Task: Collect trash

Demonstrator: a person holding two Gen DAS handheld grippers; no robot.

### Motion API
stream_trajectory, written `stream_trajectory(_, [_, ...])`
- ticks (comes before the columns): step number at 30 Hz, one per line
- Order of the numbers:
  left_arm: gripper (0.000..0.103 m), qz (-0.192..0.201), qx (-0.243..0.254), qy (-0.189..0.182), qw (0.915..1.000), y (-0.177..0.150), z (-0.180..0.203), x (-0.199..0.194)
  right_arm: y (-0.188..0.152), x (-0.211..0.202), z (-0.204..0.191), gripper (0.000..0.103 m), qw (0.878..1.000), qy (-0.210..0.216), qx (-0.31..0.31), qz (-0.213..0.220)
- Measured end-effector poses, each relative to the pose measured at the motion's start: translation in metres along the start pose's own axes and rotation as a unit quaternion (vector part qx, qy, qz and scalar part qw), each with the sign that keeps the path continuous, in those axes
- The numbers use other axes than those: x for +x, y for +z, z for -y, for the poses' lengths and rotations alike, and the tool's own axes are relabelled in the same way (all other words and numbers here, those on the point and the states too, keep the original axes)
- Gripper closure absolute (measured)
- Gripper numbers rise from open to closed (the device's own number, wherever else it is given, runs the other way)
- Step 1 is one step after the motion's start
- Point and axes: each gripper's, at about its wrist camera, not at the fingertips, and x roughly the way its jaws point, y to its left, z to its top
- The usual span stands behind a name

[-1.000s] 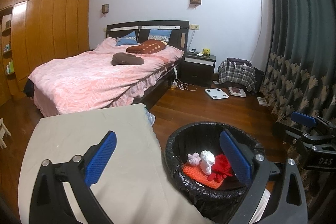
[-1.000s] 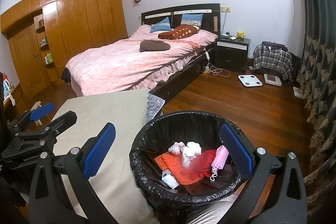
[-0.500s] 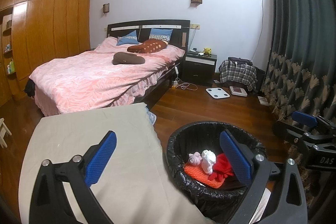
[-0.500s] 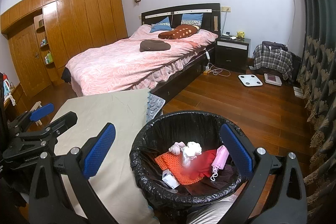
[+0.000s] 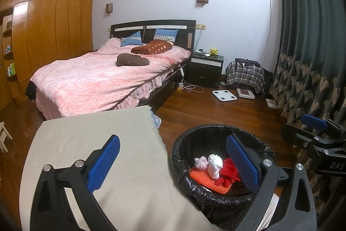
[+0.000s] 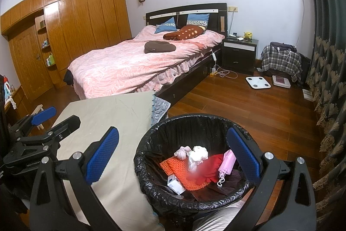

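My left gripper (image 5: 173,162) and right gripper (image 6: 173,157) both have fingers spread wide, holding nothing. The trash (image 6: 194,168) sits in the bin (image 6: 151,157) by the table's (image 6: 103,114) right edge. I look slowly for more.

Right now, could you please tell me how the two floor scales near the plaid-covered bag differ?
The white scale is plain white with four dark dots, while the smaller scale has a dark red centre panel. The white scale lies nearer the bed; the smaller scale sits against the plaid-covered bag. Both lie flat on the wooden floor.
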Motion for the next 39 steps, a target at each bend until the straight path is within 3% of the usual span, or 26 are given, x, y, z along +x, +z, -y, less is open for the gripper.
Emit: stream_trajectory(39, [0.006,-0.003,0.0,0.0,1.0,0.0015,0.0008,0.0004,0.0006,0.0009,-0.0043,0.005,1.0,0.001,0.001,-0.002])
